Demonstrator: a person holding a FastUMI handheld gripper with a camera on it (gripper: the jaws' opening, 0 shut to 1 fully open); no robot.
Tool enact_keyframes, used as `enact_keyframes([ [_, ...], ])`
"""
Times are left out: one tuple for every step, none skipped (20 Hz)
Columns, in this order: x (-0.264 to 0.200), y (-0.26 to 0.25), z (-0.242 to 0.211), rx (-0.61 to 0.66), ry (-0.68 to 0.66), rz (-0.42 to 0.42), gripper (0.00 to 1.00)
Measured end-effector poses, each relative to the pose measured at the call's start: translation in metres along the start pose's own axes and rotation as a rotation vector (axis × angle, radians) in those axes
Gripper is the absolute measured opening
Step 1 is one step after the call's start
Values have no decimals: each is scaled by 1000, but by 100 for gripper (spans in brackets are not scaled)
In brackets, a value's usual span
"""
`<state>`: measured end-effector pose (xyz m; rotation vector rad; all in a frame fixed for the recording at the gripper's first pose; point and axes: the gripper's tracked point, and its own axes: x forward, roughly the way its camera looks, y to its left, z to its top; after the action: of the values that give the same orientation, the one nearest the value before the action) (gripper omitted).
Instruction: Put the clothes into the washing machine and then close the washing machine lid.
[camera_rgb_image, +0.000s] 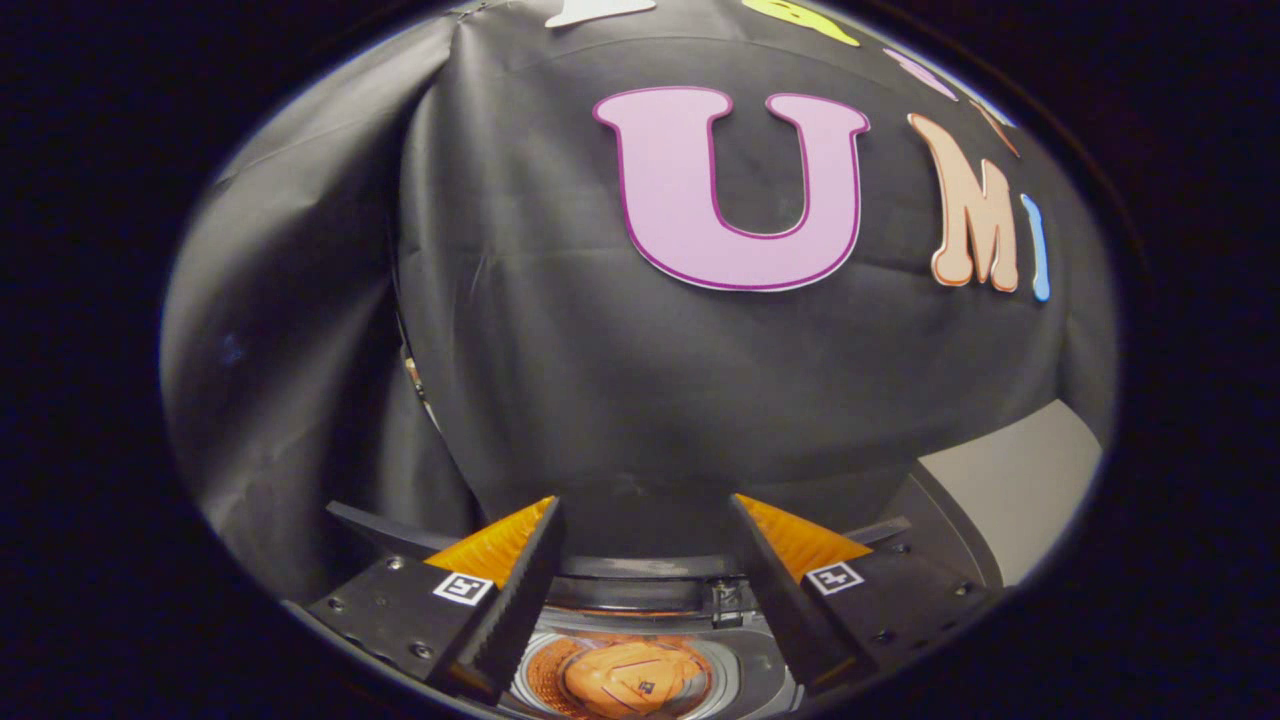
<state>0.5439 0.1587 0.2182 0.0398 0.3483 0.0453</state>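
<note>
At the bottom of the frame the gripper (645, 520) has its fingers spread wide apart with nothing between them. Low between the fingers, at bottom centre, the washing machine (640, 600) shows its open round drum. An orange garment (630, 680) lies bunched inside it, well below the fingertips. The back rim of the machine runs just beyond the fingers. Black cloth wall (560, 350) fills the middle and upper frame, and a pale surface (1010, 480) shows at lower right.

Booth wall (560, 380) matt creased cloth; clothes (632, 680) soft smooth fabric; washing machine (640, 592) rim smooth plastic, slight sheen.
</note>
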Motion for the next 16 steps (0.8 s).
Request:
enact_keyframes([
  [-4,0,-2,0,-5,0,98],
  [-7,0,-3,0,-12,-1,98],
  [-10,0,-4,-2,-17,-1,98],
  [-13,0,-6,-3,-14,1,98],
  [-17,0,-9,-3,-12,3,98],
  [-20,1,-11,-3,-6,5,98],
  [-24,1,-14,-5,-1,7,98],
  [-27,0,-16,-4,-3,9,98],
  [-30,0,-18,-3,-3,12,98],
  [-33,1,-19,-4,-7,14,98],
  [-36,1,-22,-3,-6,17,98],
  [-38,2,-25,-1,-4,21,98],
  [-40,3,-29,-2,6,28,98],
  [-41,4,-36,-3,21,34,98],
  [-42,5,-44,1,47,40,98],
  [-44,6,-51,4,52,43,98],
])
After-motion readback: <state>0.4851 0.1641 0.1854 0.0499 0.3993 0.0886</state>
